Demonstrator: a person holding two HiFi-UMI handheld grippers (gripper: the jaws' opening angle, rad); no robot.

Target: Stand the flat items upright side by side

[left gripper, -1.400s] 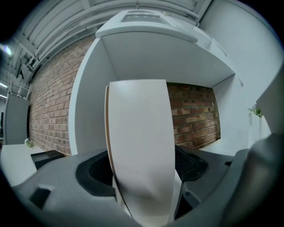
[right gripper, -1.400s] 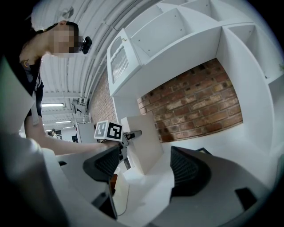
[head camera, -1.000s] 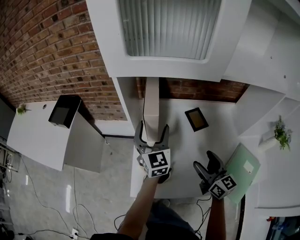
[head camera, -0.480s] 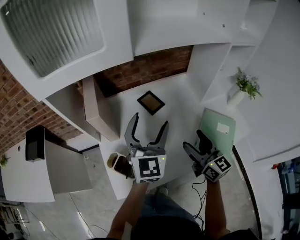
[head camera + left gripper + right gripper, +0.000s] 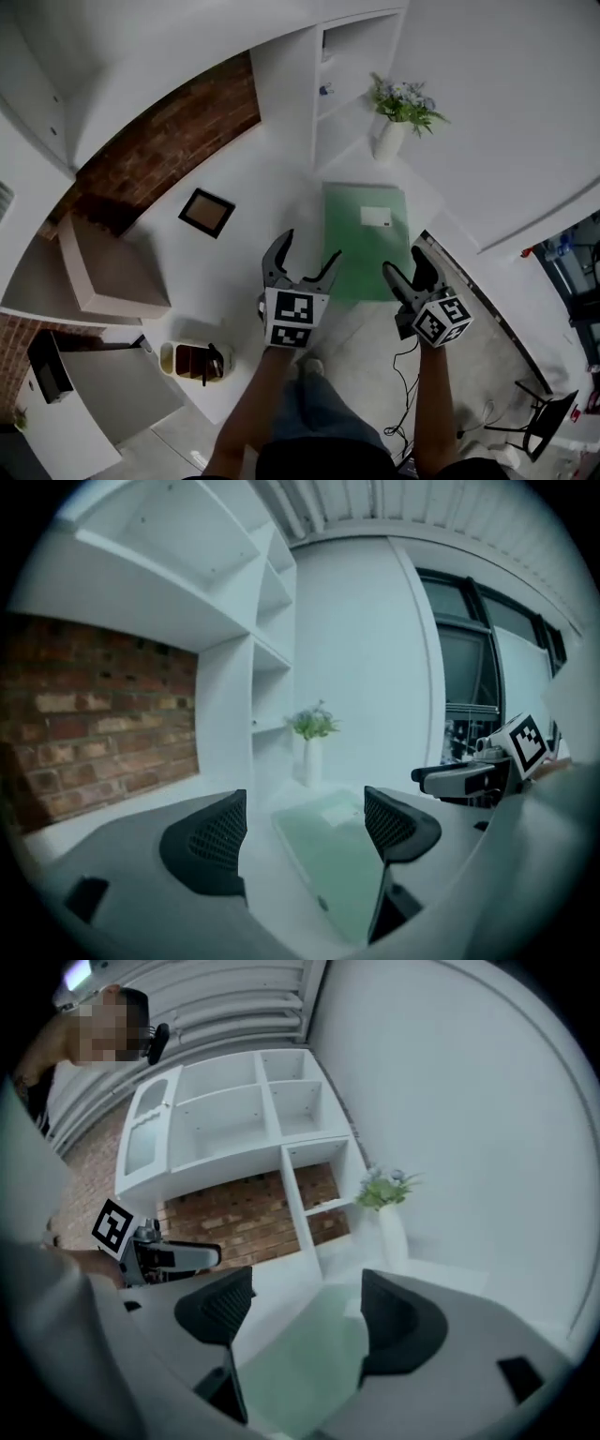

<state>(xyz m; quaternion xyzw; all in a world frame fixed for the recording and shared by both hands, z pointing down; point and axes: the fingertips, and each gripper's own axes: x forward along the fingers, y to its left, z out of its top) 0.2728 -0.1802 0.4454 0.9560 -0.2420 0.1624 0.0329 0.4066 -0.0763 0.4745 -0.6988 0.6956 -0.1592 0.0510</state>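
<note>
A flat green folder (image 5: pixel 366 239) with a white label lies on the white counter (image 5: pixel 262 187), near its right end. It also shows between the jaws in the left gripper view as the green folder (image 5: pixel 328 850) and in the right gripper view as the green folder (image 5: pixel 300 1354). My left gripper (image 5: pixel 305 258) hovers open at the folder's near left edge, empty. My right gripper (image 5: pixel 408 267) is open and empty at the folder's near right corner. A small dark picture frame (image 5: pixel 207 212) lies flat further left.
A white vase with flowers (image 5: pixel 398 117) stands behind the folder beside a white shelf unit (image 5: pixel 328 84). A tan box (image 5: pixel 103 272) lies at the left. Below the counter edge sits a yellow bin (image 5: pixel 192 361). Brick wall backs the counter.
The head view has swung to the right, so the green folder now lies straight ahead of both grippers. Both grippers stay open.
</note>
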